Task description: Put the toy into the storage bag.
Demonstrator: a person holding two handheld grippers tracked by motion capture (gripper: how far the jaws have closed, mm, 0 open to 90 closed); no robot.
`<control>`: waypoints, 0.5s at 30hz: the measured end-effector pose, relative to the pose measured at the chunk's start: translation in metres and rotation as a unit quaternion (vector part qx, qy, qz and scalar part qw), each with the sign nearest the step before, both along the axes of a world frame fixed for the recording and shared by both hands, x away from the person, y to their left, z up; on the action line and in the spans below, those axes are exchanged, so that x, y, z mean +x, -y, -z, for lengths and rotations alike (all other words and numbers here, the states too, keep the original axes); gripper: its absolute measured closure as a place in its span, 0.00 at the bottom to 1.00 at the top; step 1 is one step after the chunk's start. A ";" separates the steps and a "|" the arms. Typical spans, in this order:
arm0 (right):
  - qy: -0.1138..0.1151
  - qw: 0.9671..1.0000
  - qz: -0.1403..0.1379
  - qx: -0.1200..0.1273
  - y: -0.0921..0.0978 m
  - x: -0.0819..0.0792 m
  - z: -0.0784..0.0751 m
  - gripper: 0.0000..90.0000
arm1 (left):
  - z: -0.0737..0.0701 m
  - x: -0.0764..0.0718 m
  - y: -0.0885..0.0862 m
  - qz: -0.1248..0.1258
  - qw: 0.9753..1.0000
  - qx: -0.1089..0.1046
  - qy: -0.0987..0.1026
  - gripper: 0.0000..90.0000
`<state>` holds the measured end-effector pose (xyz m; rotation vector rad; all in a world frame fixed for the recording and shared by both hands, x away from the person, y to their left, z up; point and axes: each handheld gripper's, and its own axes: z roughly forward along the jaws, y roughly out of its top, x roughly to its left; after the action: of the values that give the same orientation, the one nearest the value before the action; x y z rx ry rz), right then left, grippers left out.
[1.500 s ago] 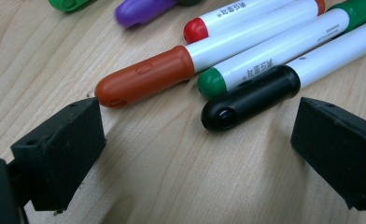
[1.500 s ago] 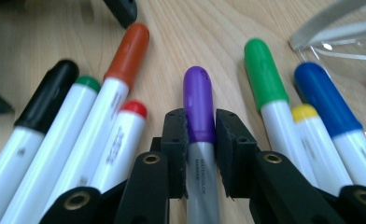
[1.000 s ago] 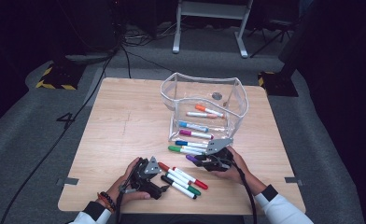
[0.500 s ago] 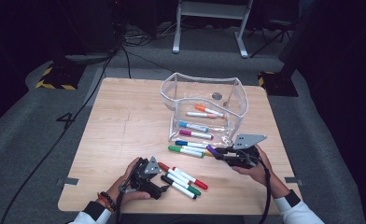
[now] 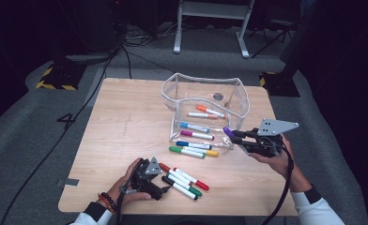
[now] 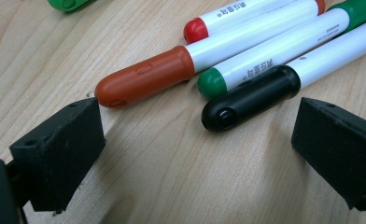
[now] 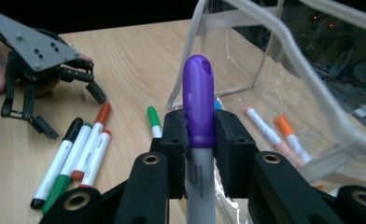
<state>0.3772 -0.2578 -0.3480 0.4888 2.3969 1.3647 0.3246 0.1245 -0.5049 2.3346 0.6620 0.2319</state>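
Purple marker (image 7: 198, 100) barrel print unreadable, right gripper (image 7: 199, 140) clamping

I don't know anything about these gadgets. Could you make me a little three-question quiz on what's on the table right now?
1. True or false: the right gripper is shut on a purple marker.
2. Which marker cap lies nearest the left gripper's open fingers: A) yellow, B) black, C) blue?
3. Fill in: several markers already lie inside the clear ____.

Key: 1 true; 2 B; 3 pouch.
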 end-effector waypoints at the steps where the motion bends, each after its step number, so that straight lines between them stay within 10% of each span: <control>1: 0.003 1.000 0.001 -0.001 -0.001 0.001 -0.004 0.83 | 0.000 0.000 0.000 0.000 1.000 0.000 0.000 0.03; 15: 0.040 0.999 0.006 -0.003 -0.013 0.023 -0.067 0.83 | 0.000 0.000 0.000 0.000 1.000 0.000 0.000 0.03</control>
<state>0.4006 -0.2453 -0.2814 0.4386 2.3296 1.3453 0.3246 0.1245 -0.5049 2.3346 0.6621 0.2318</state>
